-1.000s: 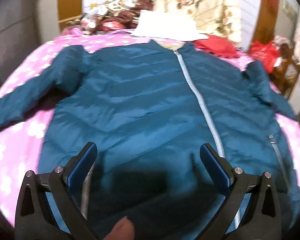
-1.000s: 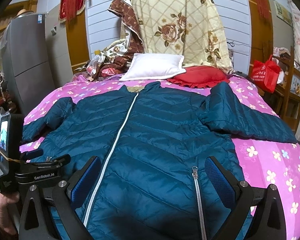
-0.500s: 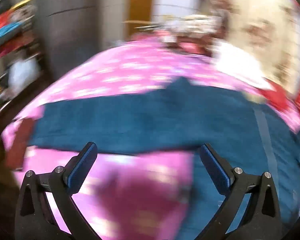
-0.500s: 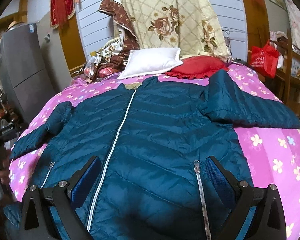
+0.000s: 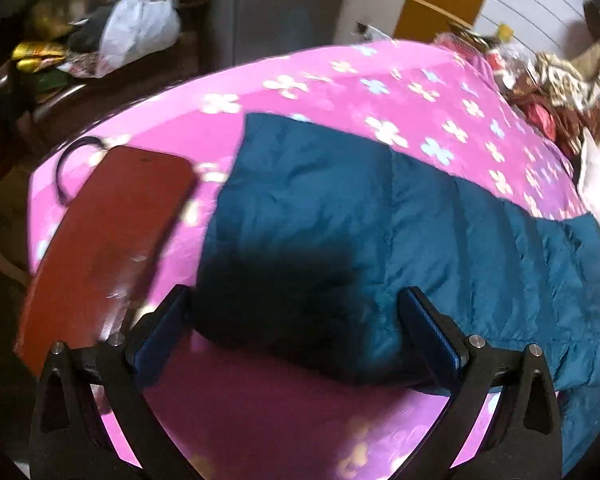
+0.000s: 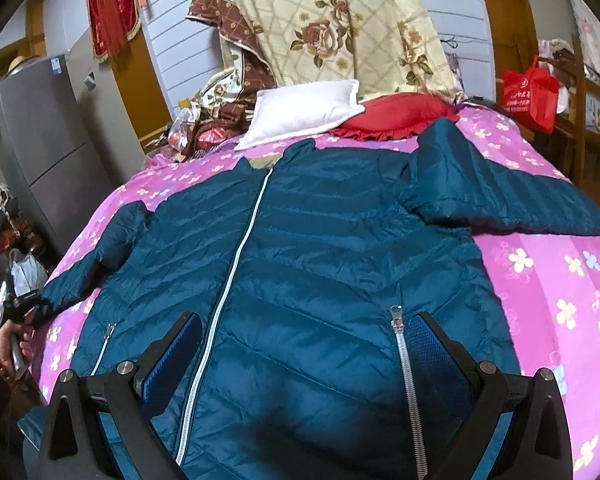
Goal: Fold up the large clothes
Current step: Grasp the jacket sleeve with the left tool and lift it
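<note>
Fingers (image 5: 428,332) L+R spread, empty | L over jacket sleeve (image 5: 340,216) | brown case (image 5: 112,232) beside

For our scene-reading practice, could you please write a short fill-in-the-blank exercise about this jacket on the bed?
1. The jacket lies zipped, its front facing ____.
2. The left gripper hangs over the jacket's ____.
3. The white pillow partly overlaps a ____ cushion.
4. The right gripper has its jaws ____.

Missing words: up; sleeve; red; open

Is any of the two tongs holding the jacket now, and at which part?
Nothing is held. The left tongs are open over the end of the jacket's sleeve; the right tongs are open above the jacket.
</note>
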A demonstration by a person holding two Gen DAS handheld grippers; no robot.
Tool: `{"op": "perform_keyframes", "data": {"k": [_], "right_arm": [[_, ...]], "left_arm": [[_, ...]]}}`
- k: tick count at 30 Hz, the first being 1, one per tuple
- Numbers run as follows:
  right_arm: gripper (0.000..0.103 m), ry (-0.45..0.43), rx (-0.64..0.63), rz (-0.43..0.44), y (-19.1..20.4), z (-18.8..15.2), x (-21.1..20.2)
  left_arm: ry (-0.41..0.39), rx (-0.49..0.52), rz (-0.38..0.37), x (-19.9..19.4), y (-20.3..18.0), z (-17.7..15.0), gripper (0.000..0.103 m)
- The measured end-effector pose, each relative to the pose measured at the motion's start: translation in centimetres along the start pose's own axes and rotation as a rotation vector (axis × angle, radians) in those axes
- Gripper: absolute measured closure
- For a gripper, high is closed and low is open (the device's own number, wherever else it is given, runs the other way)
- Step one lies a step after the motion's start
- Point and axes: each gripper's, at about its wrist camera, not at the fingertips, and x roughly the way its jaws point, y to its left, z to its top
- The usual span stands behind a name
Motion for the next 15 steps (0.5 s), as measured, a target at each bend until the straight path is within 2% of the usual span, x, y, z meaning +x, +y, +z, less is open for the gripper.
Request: {"op": "perform_keyframes", "data": {"k": [2, 5, 7, 9, 11, 13, 15], "right_arm": [[0.0, 0.0, -0.015, -0.007, 0.3, -0.1, 0.1], [0.0, 0.002, -0.023, -0.013, 0.4, -0.2, 0.2], [0.0, 0.01, -0.017, -0.009, 0.4, -0.2, 0.3], [0.0, 0.017, -0.013, -0.008, 0.3, -0.2, 0.5], [0.0, 0.019, -0.015, -0.008, 0.3, -0.2, 0.5], [0.0, 0.014, -0.017, -0.009, 0.3, -0.2, 0.5], [0.0, 0.012, -0.013, -0.011, 0.2, -0.1, 0.5]], "left_arm": [[-0.006, 0.014, -0.012, 0.2, -0.6, 0.1, 0.0], [-0.016, 0.005, -0.111, 0.4, -0.9, 0.8, 0.001], [-0.04, -0.012, -0.197, 0.4, -1.0, 0.9, 0.015], [-0.057, -0.022, -0.182, 0.7, -1.0, 1.2, 0.046], [-0.064, -0.032, -0.17, 0.9, -0.7, 1.5, 0.059], [-0.058, -0.043, -0.184, 1.1, -0.4, 1.8, 0.078], [-0.063, -0.066, -0.19, 0.7, -0.2, 2.1, 0.089]]}}
